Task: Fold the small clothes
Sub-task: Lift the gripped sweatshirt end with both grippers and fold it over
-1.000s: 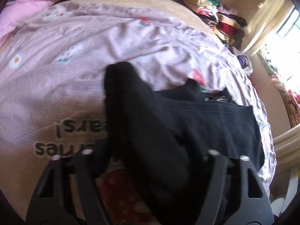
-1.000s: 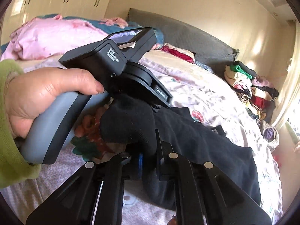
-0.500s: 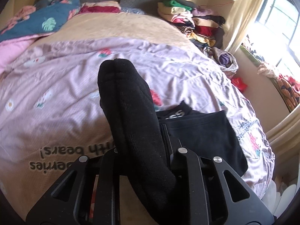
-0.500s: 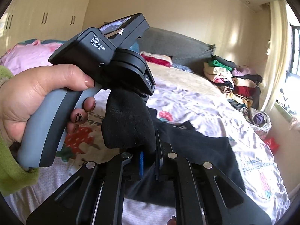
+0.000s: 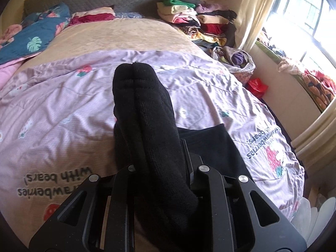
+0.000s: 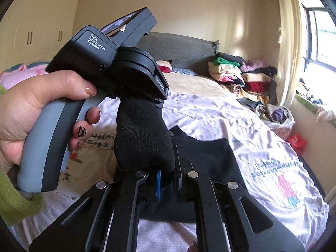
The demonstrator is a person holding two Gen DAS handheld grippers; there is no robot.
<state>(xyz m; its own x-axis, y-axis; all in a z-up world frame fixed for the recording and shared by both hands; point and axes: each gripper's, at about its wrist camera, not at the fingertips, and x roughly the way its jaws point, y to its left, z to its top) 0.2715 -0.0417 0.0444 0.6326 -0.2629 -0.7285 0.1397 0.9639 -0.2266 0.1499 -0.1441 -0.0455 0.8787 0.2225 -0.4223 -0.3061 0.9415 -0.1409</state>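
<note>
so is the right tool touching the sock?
Touching. Right wrist view shows the right tool shut on the sock, fabric pinched between its fingers.

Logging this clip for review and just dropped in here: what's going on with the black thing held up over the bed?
A person with a handheld gripper in each hand is holding up a pair of black socks above a bed with a lilac quilt. The left gripper is clamped on one end, the right gripper on the other, so both hold the same bundle. Another black garment lies flat on the quilt below. A pile of folded clothes sits by the headboard.
</note>
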